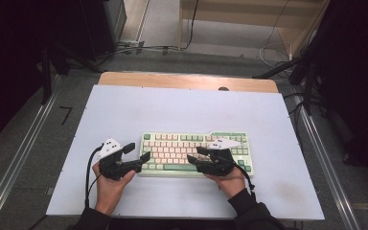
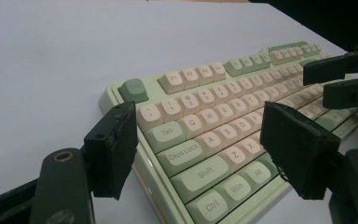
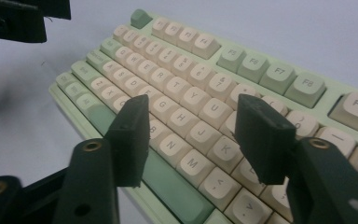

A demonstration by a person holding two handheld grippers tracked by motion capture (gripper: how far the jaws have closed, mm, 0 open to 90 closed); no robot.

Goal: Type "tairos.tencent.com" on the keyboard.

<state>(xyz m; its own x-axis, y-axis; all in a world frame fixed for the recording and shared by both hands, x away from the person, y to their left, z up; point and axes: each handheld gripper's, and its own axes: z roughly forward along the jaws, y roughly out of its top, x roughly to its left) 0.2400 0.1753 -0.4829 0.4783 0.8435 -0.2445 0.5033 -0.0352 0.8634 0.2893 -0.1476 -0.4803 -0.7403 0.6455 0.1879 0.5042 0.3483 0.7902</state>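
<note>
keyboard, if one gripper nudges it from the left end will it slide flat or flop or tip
The keyboard is probably stiff: its green case looks like one hard shell. It lies low and flat on the white table top, so tipping seems unlikely; it would more likely slide or pivot. The raised keycaps could perhaps catch a jaw edge.

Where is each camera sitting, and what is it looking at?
High view: sits above the person's side, looking forward and down on the table; both hands, the left gripper and right gripper show.
Left gripper view: rides the left gripper, looking over the keyboard corner between its open jaws.
Right gripper view: rides the right gripper, open above the letter keys.
All views share the keyboard.
</note>
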